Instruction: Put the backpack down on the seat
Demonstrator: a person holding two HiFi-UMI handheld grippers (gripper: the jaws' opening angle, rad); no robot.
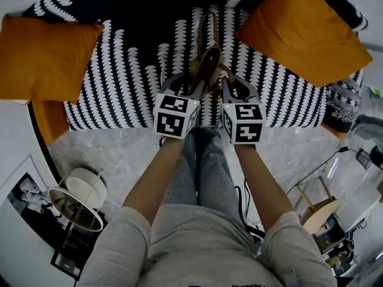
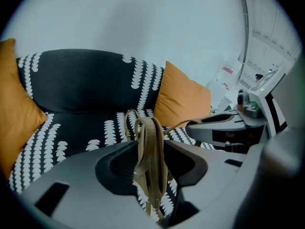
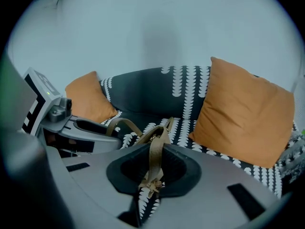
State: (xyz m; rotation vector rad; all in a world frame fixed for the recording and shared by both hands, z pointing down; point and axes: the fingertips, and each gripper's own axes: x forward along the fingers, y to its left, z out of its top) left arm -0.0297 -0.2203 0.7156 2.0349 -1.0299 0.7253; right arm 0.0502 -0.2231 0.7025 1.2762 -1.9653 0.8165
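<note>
The backpack's tan straps [image 1: 207,57] rise over the black sofa seat [image 1: 128,94] with its white leaf pattern; I cannot tell the bag's body apart from the seat. My left gripper [image 1: 195,84] is open, and a bundle of straps [image 2: 150,156] hangs loosely between its parted jaws. My right gripper [image 1: 227,84] is shut on a single tan strap [image 3: 155,159], which runs up from its jaws toward a buckle. Both grippers sit side by side just above the seat's front edge, and each shows in the other's view.
Orange cushions lean at the sofa's left [image 1: 48,58] and right [image 1: 302,28] ends. A white lamp shade [image 1: 78,199] and framed pictures [image 1: 27,211] lie on the floor at the lower left. Cables and a stool [image 1: 320,211] are at the right.
</note>
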